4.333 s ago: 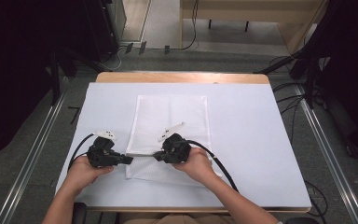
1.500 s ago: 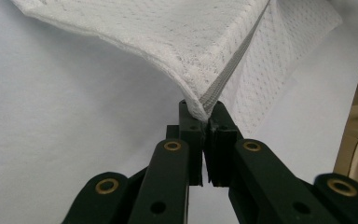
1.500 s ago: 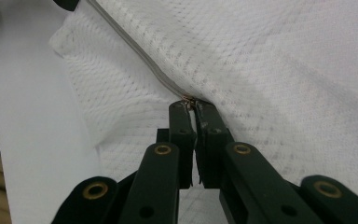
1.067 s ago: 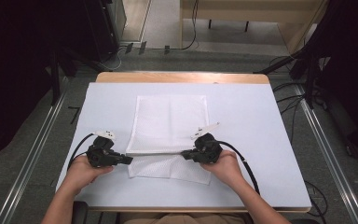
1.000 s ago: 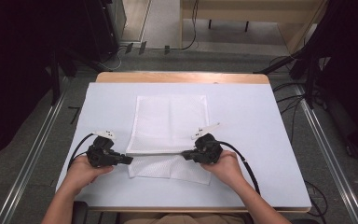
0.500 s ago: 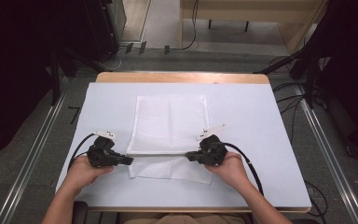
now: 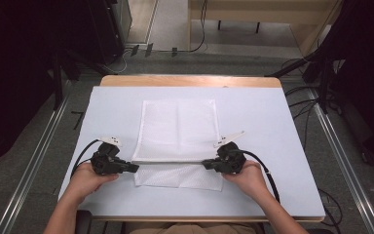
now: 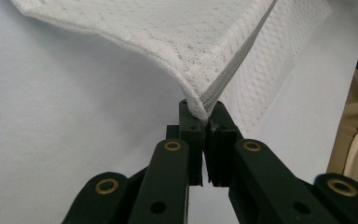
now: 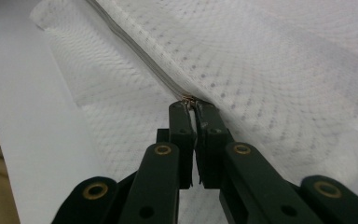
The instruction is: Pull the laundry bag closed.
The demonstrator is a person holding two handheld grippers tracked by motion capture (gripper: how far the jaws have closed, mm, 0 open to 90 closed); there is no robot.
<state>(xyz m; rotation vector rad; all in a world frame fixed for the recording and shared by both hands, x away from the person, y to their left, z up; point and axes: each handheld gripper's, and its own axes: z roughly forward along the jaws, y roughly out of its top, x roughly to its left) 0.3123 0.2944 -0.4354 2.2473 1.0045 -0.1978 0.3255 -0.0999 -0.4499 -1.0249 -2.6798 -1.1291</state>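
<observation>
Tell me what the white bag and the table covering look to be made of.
The white bag: soft synthetic mesh, judging by its dotted open weave, with a grey zipper that looks like woven tape. The table covering: smooth, matte pale sheet, perhaps paper or plastic; hard to tell.

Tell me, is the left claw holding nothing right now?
No: in the left gripper view the left claw is pinched shut on the corner of the white mesh bag, right at the end of its zipper.

- The desk (image 7: pixel 282 126) has a pale blue-white top with a wooden far edge.
- A white mesh bag (image 7: pixel 177 129) lies mid-desk, reaching toward the near edge.
</observation>
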